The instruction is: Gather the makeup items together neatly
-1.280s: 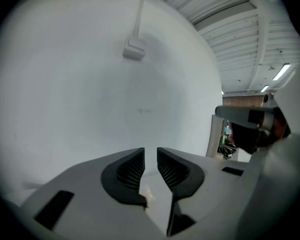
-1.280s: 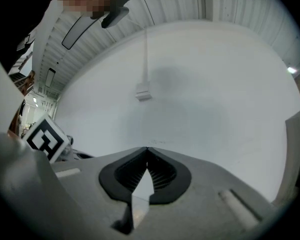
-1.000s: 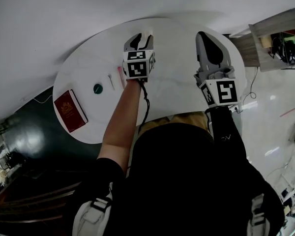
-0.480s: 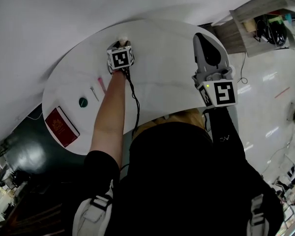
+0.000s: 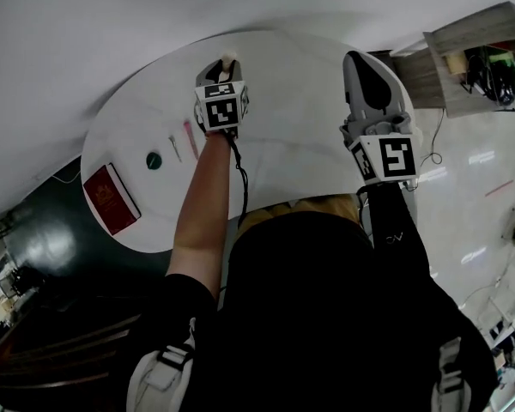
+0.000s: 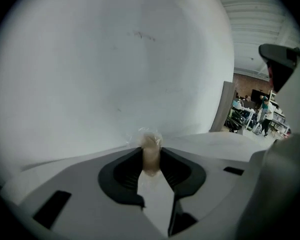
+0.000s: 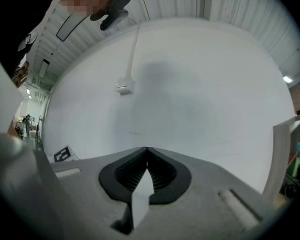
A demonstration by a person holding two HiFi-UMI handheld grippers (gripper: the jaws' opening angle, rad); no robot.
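The left gripper [image 6: 151, 156] has just been closing its jaws, which now pinch a small beige makeup piece in clear film [image 6: 150, 143] at the far edge of the round white worktop [image 5: 300, 136]. It looks light and squashy, so a gentle mid-body hold suits it. The right gripper [image 7: 147, 156] has its jaws together, empty. No container shows.

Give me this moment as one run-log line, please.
left gripper: jaws just closed on wrapped beige item | right gripper: shut, empty

A: Room?
B: White wall [image 5: 112, 24] across top. Round white surface [image 5: 292, 118] at centre. Wooden shelf [image 5: 472, 28] upper right.
A: Floor [image 5: 485, 170]?
B: Glossy pale at right, dark at lower left.
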